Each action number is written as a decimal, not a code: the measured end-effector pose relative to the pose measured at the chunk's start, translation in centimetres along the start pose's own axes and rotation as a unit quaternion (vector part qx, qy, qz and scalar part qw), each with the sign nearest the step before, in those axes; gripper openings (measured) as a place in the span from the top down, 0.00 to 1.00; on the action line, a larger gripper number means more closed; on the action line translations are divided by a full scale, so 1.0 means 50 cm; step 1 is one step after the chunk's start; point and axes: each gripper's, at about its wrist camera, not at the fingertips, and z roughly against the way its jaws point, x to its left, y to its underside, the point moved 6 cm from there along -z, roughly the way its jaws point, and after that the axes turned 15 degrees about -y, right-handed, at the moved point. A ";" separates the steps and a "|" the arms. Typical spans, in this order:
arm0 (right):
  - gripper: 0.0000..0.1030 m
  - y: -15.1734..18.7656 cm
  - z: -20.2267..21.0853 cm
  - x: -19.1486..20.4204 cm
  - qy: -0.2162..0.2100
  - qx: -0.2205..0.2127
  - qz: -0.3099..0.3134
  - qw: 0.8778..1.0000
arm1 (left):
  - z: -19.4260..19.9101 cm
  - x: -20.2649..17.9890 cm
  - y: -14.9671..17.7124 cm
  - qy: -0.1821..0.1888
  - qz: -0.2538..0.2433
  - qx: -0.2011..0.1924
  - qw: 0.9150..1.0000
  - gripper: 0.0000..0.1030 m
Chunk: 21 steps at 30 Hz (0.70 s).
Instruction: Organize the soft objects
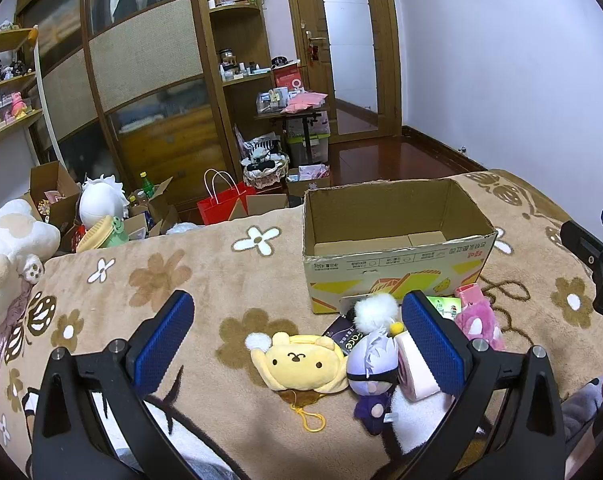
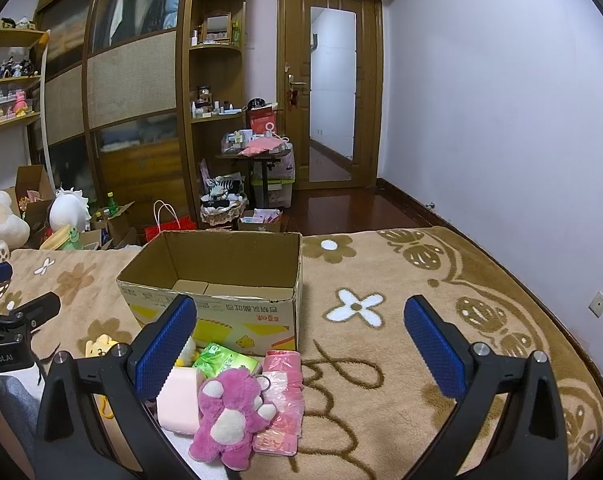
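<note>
Both hand-held grippers, left and right, wide open above blanket.

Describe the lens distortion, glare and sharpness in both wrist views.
Left wrist: strong fisheye bending, dark corners, cardboard box and yellow plush sharp. Right wrist: same curvature, glare on the wooden floor, pink bear sharp.

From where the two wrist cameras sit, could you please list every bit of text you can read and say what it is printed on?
"ace": the end of a word, on the dark packet behind the yellow plush.
"nRobot.AI": cut off at the frame edge, on the left gripper's body.
"450": upside down, on the cardboard box.
Red and grey characters on the cardboard box: upside down, too small to read.
Green packet: print blurred.
</note>
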 end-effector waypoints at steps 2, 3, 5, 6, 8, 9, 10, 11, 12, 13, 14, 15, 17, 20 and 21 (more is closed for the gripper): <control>0.00 0.000 0.000 0.000 0.000 0.001 0.000 1.000 | 0.000 0.000 0.000 -0.001 0.000 0.000 1.000 0.00; 0.00 0.000 0.000 0.000 -0.001 0.001 0.000 1.000 | 0.000 0.000 0.000 0.000 0.000 0.000 1.000 0.00; 0.00 0.000 0.000 0.000 -0.001 0.000 0.000 1.000 | 0.000 0.000 0.000 -0.001 0.000 0.000 1.000 0.00; 0.00 0.000 0.000 0.000 0.000 0.000 0.000 1.000 | 0.000 0.000 0.000 0.000 -0.001 0.000 1.000 0.00; 0.00 0.000 0.000 -0.001 -0.001 0.000 0.000 1.000 | 0.000 0.000 0.000 -0.001 -0.001 0.000 1.000 0.00; 0.00 0.000 0.000 0.000 -0.001 0.000 -0.001 1.000 | 0.000 0.000 0.001 -0.001 -0.001 0.000 1.000 0.00; 0.00 0.000 0.000 0.000 -0.001 0.001 -0.001 1.000 | 0.000 0.001 0.001 -0.001 -0.001 0.000 1.000 0.00; 0.00 0.000 0.000 0.000 -0.001 0.001 0.000 1.000 | 0.000 0.001 0.001 0.000 0.000 0.000 1.000 0.00; 0.00 0.000 0.000 0.000 -0.001 0.001 0.000 1.000 | 0.000 0.001 0.001 0.000 0.000 0.000 1.000 0.00; 0.00 0.000 0.000 0.000 -0.001 0.001 0.000 1.000 | 0.000 0.000 0.001 -0.001 -0.001 0.000 1.000 0.00; 0.00 0.001 0.000 0.000 -0.001 0.001 0.000 1.000 | 0.000 0.000 0.001 -0.001 -0.001 0.000 1.000 0.00; 0.00 0.001 0.000 0.000 -0.001 0.001 0.000 1.000 | 0.000 0.000 0.001 -0.001 -0.001 0.001 1.000 0.00; 0.00 0.001 0.000 0.000 0.000 0.001 0.001 1.000 | 0.000 -0.001 0.001 -0.002 -0.002 0.000 1.000 0.00; 0.00 0.001 0.000 -0.001 -0.001 0.000 0.001 1.000 | 0.000 0.000 0.003 0.000 -0.002 0.001 1.000 0.00; 0.00 0.001 0.000 -0.001 -0.001 0.001 0.001 1.000 | 0.001 0.001 0.004 0.000 -0.003 0.001 1.000 0.00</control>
